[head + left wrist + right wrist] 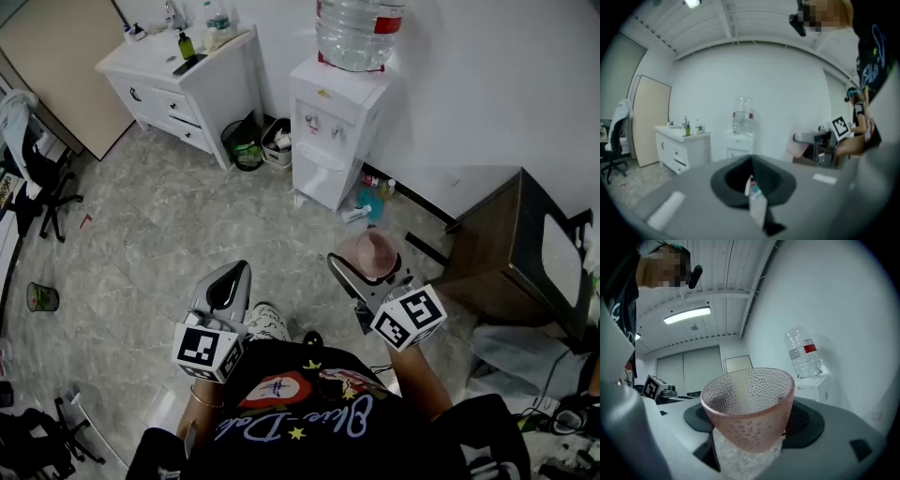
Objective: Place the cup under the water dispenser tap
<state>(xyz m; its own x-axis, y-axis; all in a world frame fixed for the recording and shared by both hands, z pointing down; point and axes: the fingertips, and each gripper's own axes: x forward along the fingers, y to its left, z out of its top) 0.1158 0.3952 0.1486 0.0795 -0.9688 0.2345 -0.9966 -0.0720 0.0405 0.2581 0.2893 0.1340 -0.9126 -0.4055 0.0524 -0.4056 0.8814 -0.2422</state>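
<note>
Pink dimpled translucent cup (747,404): one, empty, clamped by right gripper (367,272); left gripper (228,281) closed, empty. One white water dispenser (333,131), 12 o'clock, bears one part-filled clear bottle (359,33).

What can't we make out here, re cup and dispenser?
- taps on the water dispenser: too small to tell apart in the head view, small and blurred in the left gripper view.
- cup base: in the right gripper view it is hidden by the cup's own wall and the right gripper jaws.
- floor items beside the dispenser: too small to identify in the head view.
</note>
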